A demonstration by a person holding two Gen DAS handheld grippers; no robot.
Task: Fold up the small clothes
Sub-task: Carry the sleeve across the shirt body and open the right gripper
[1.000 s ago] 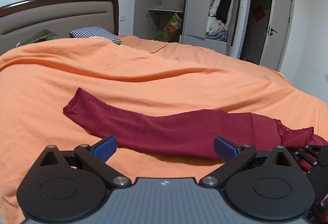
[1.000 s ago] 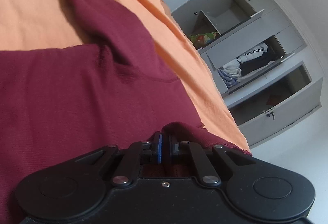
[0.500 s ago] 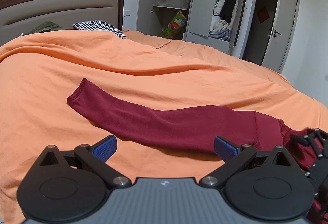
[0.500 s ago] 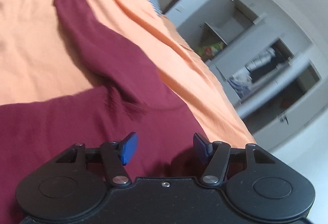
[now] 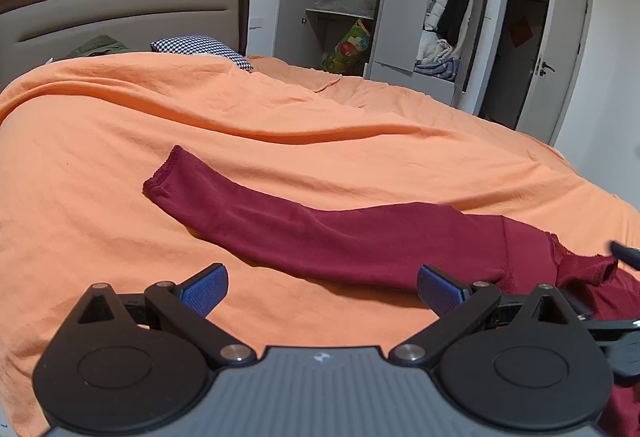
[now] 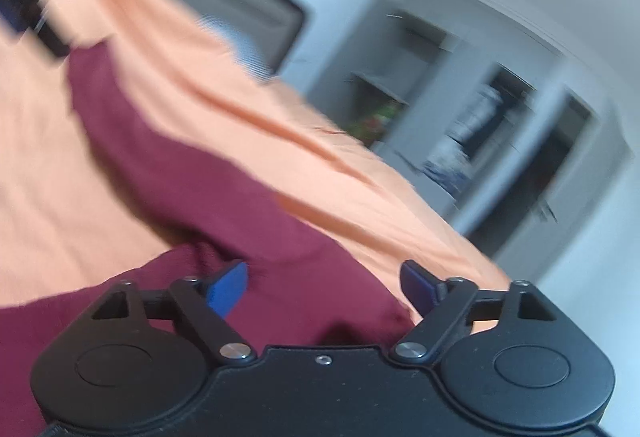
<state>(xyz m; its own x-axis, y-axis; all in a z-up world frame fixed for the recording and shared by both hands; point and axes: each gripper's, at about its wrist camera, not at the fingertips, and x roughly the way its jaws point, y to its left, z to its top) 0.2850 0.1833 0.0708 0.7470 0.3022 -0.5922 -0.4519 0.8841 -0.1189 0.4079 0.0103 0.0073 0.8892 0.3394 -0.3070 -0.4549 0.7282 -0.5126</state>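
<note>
A dark red long-sleeved top (image 5: 360, 237) lies on the orange bedspread (image 5: 200, 141), one sleeve stretched out to the left with its cuff (image 5: 160, 181) far from me. My left gripper (image 5: 320, 291) hovers open just in front of that sleeve, nothing between its blue pads. The right wrist view is blurred: my right gripper (image 6: 324, 285) is open above the top's body (image 6: 304, 277), holding nothing. The sleeve (image 6: 132, 141) runs away to the upper left there. Part of the right gripper (image 5: 624, 257) shows at the left wrist view's right edge.
A headboard (image 5: 120, 9) and a checked pillow (image 5: 200, 49) sit at the bed's far end. An open grey wardrobe (image 5: 400, 17) with clothes and an open door (image 5: 568, 49) stand beyond the bed. Bare bedspread lies around the sleeve.
My right gripper, shut on the top's edge a second ago, has opened, let the cloth go and lifted away while swinging. My left gripper stayed open and rose slightly.
</note>
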